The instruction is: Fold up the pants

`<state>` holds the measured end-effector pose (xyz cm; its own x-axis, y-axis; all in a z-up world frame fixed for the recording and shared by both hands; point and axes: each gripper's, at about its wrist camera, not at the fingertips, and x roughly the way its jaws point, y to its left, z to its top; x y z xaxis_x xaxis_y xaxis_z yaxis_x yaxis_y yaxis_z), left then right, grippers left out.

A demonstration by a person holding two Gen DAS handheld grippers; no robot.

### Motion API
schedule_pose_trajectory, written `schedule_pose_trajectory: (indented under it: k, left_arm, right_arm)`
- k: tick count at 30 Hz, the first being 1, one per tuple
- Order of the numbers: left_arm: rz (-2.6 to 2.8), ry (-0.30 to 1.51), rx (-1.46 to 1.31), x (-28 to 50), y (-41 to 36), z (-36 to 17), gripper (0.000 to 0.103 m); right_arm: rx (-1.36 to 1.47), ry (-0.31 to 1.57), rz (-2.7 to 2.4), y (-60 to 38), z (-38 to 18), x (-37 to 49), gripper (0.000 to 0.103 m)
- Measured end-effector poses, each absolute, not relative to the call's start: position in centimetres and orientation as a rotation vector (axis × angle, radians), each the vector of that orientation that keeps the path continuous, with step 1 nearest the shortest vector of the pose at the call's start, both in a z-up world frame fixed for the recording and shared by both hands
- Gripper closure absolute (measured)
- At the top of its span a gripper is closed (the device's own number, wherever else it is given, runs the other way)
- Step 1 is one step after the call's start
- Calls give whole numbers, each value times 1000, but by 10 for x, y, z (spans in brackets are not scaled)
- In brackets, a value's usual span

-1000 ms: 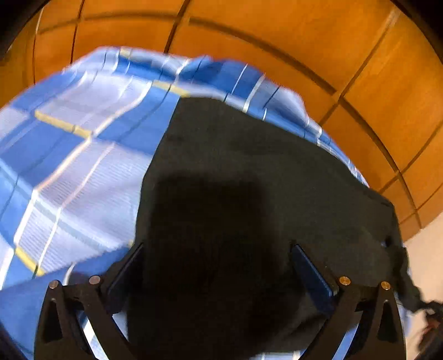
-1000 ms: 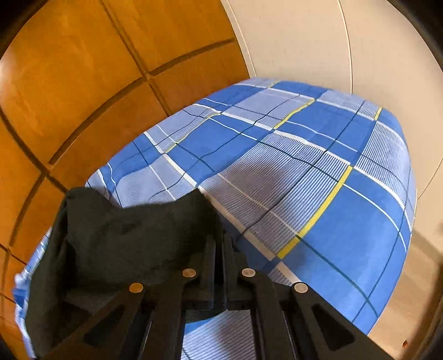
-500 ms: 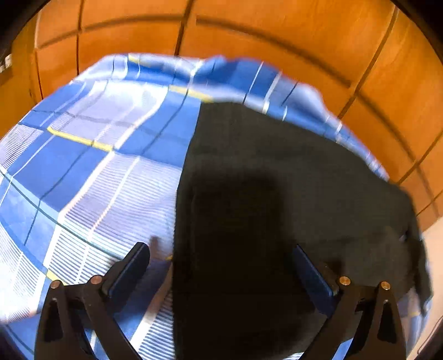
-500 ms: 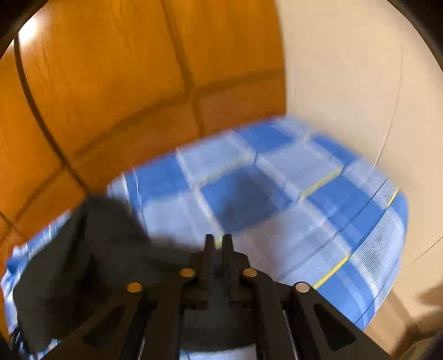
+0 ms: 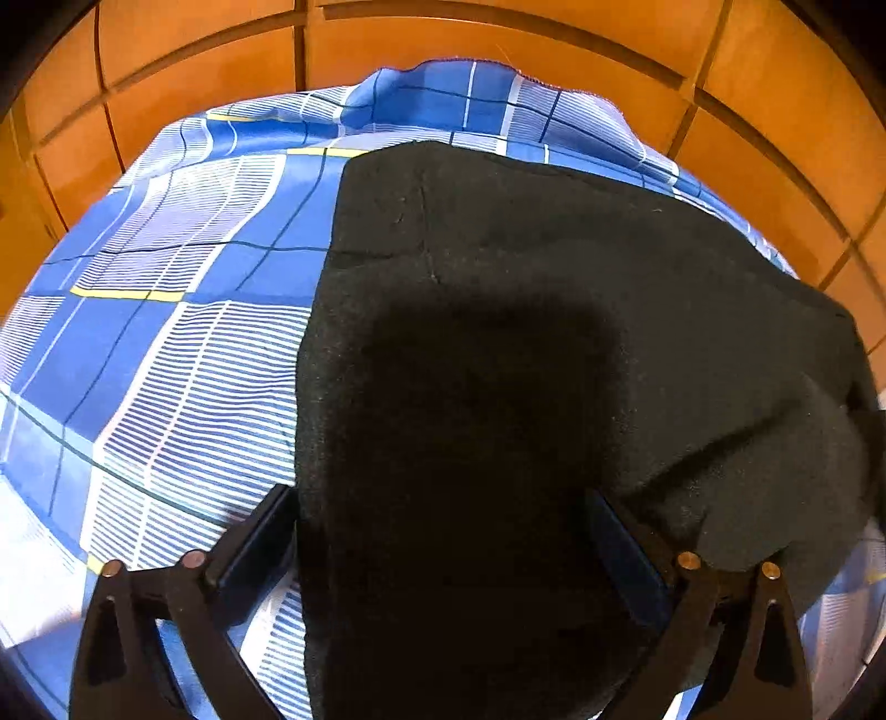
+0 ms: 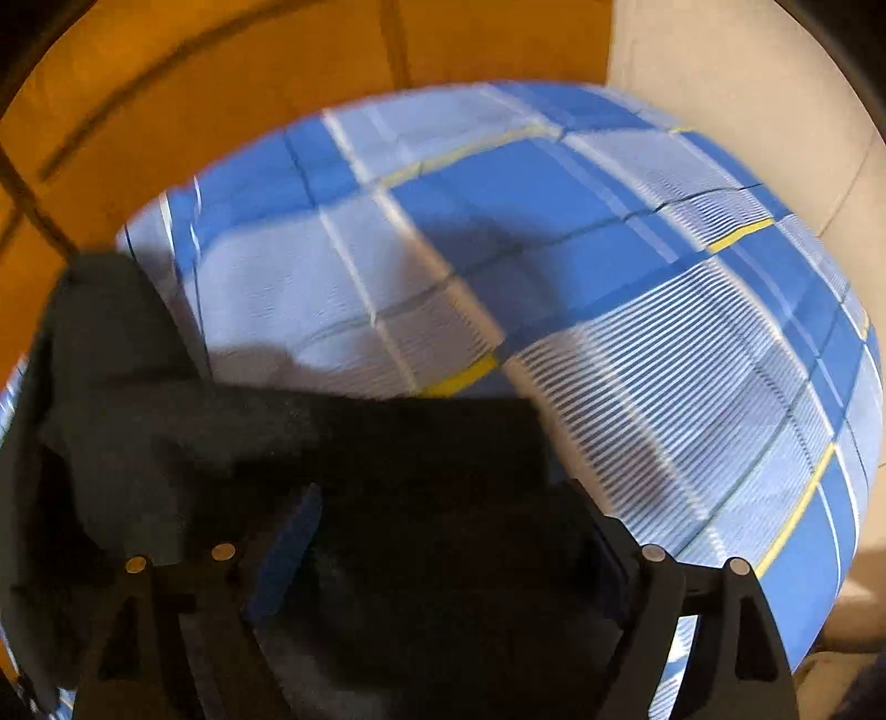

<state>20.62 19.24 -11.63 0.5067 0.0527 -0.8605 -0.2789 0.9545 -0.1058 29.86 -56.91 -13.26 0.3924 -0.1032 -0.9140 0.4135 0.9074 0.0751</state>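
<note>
Dark, matte, slightly fuzzy cloth: the pants (image 5: 526,360) fill the centre and right of the left wrist frame, lying flat on a checked sheet (image 5: 166,343); sheet is thin cotton-like weave, blue and pale-striped squares with white and yellow lines, a few soft creases at the top of the frame; orange wood panelling (image 5: 720,50) with dark grooves curves behind it.

Pants, left wrist view: broad folded slab, straight left edge running from upper centre down to the bottom of the frame; a faint seam line in the upper part; a rounded lobe of cloth bulges at lower right, overlapping the right finger's base; a dark shadow sits in the middle of the cloth. Right wrist view (blurred): the pants (image 6: 232,432) occupy the left and lower centre, a thick layered edge running across mid-frame, cloth mounding up at far left; sheet (image 6: 637,310) spreads over the upper and right frame; a pale wall (image 6: 747,83) at upper right.

Left gripper (image 5: 443,531): fingers spread wide, straddling the pants from the bottom of the frame, left finger (image 5: 260,543) over the sheet just beside the cloth's edge; holding nothing. Right gripper (image 6: 443,531): fingers likewise set wide apart, blue pad (image 6: 288,554) visible at lower left, dark cloth lying between them; no clamping on the cloth visible.
</note>
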Motion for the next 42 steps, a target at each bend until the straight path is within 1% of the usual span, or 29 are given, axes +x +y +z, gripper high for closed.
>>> schedule_pose_trajectory:
  k: [1,2,3,4,5,9,10,12,13,17,18,21,23,24,26,27,28,29,30,31,32,33,34,35,36,37,39,42]
  left_arm:
    - [218,1023,-227,206,192,-115,22]
    - [234,1016,-222,204,193,-112,37]
    - [224,1008,-254,201,197,-108,52]
    - [202,1003,-285,199,202,-104,56]
    - [170,995,-317,197,206,-100,61]
    - [66,940,-437,180,231,-70,70]
    - [47,921,-460,177,237,-62,71]
    - [3,865,-523,166,253,-40,79]
    - [-24,845,-559,161,260,-32,81]
    - [-91,795,-679,147,281,-15,83]
    - [-106,793,-715,144,285,-15,83]
    - [-118,795,-797,137,302,-30,83]
    - [-109,826,-849,126,316,-54,83]
    - [-105,853,-852,126,313,-68,80]
    - [-96,924,-843,120,312,-95,76]
    - [-88,950,-848,115,310,-108,73]
    - [-89,950,-866,109,309,-116,73]
    - [-91,930,-889,104,307,-119,70]
    - [-93,894,-912,98,306,-118,67]
    - [-94,877,-927,94,306,-116,64]
    - [-90,867,-937,92,305,-114,57]
    - [-81,866,-943,91,305,-113,44]
    - [-82,860,-948,90,303,-111,39]
    - [-88,858,-949,90,303,-110,34]
    - [-93,863,-934,89,300,-107,30]
    - [-92,871,-902,89,295,-102,29]
    - [-81,883,-838,88,289,-96,26]
    - [-74,916,-722,87,275,-88,23]
  right_arm:
    - [293,1124,-329,-564,-132,297,34]
    - [274,1118,-315,-561,-129,296,45]
    - [257,1120,-287,-558,-124,294,70]
    - [256,1117,-270,-558,-119,291,82]
    - [250,1107,-263,-557,-113,288,84]
    - [194,1007,-256,-551,-68,270,87]
    - [204,971,-257,-551,-52,265,87]
    - [224,880,-250,-552,-17,253,87]
    - [228,828,-241,-551,2,246,88]
    - [243,606,-206,-545,66,223,88]
    - [255,485,-156,-545,83,205,88]
    - [193,211,-68,-547,99,156,88]
    - [139,172,-45,-553,83,131,86]
    - [106,198,-75,-556,69,123,81]
    - [98,392,-174,-575,17,120,64]
    - [163,588,-249,-596,-24,124,54]
    - [227,735,-323,-611,-55,125,54]
    - [301,852,-386,-625,-83,122,54]
    - [411,925,-445,-639,-110,111,54]
    - [484,913,-453,-645,-118,103,54]
    - [580,857,-437,-651,-122,91,54]
    - [662,798,-424,-654,-120,83,54]
    - [691,769,-414,-655,-117,80,54]
    - [712,738,-398,-652,-110,82,51]
    - [718,730,-388,-646,-104,85,41]
    - [724,732,-373,-642,-96,92,34]
    - [753,755,-335,-639,-83,102,32]
    - [779,876,-282,-626,-75,136,31]
